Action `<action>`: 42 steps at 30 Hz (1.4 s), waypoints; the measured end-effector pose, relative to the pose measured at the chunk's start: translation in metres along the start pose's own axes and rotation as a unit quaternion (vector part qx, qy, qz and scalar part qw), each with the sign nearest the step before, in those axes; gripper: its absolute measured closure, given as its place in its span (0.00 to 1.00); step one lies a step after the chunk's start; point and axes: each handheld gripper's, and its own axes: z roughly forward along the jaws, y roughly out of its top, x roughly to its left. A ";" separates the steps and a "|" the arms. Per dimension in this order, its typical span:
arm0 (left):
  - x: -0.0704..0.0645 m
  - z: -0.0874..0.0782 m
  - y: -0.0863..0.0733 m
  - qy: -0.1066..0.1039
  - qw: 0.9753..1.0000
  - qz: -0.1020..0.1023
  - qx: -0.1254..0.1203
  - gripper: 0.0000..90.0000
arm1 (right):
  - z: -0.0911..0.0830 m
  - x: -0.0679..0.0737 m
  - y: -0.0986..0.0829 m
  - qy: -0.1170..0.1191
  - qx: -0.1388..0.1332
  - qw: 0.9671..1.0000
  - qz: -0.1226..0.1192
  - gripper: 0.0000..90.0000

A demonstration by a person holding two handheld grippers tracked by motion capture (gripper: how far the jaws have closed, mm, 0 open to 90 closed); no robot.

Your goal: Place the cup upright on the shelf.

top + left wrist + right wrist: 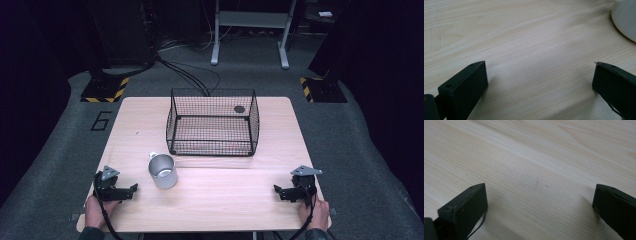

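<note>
- Black jaws on the left gripper (134, 188) stand wide apart with nothing between them, bare wood of the table (225, 200) showing in the gap; in the left gripper view the pale curved wall of the metal mug (625, 21) sits ahead and to one side of that gap.
- Jaws of the right gripper (276, 189) are just as wide and empty, resting low over the wood, well apart from the mug.
- Steel mug (163, 171) stands upright, mouth up, just beyond and beside the left gripper, its small handle turned toward the wire basket (212, 122).
- Basket lies behind the mug, near it but not touching, its tall black mesh walls open at the top.
- Risk, as I judge it: the mug is off the jaws' centre line, so a straight push forward could strike its wall with one jaw and slide or tip it.
- Smooth round metal may slip in flat jaws if they close high on the rim; a grip lower across the body looks safer.
- Lifting toward the basket, the mug's base could catch the near mesh rim and be knocked loose unless it clears that edge.
</note>
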 end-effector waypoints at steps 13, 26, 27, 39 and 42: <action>-0.001 -0.001 -0.001 -0.010 1.000 0.007 -0.002 0.00 | 0.000 0.000 0.000 0.001 -0.001 1.000 -0.002 0.00; -0.005 -0.020 0.003 -0.050 0.998 0.006 -0.025 0.00 | 0.000 -0.001 0.000 0.001 -0.001 1.000 -0.003 0.00; -0.006 -0.021 0.003 -0.052 0.998 0.004 -0.032 0.00 | 0.000 -0.001 0.000 0.001 -0.001 1.000 -0.003 0.00; -0.012 -0.048 0.021 -0.080 0.994 0.011 -0.071 0.00 | 0.000 0.000 0.000 0.001 0.000 1.000 -0.003 0.00; -0.017 -0.056 0.030 -0.090 0.993 0.024 -0.079 0.00 | 0.000 -0.001 0.000 0.001 -0.001 1.000 -0.003 0.00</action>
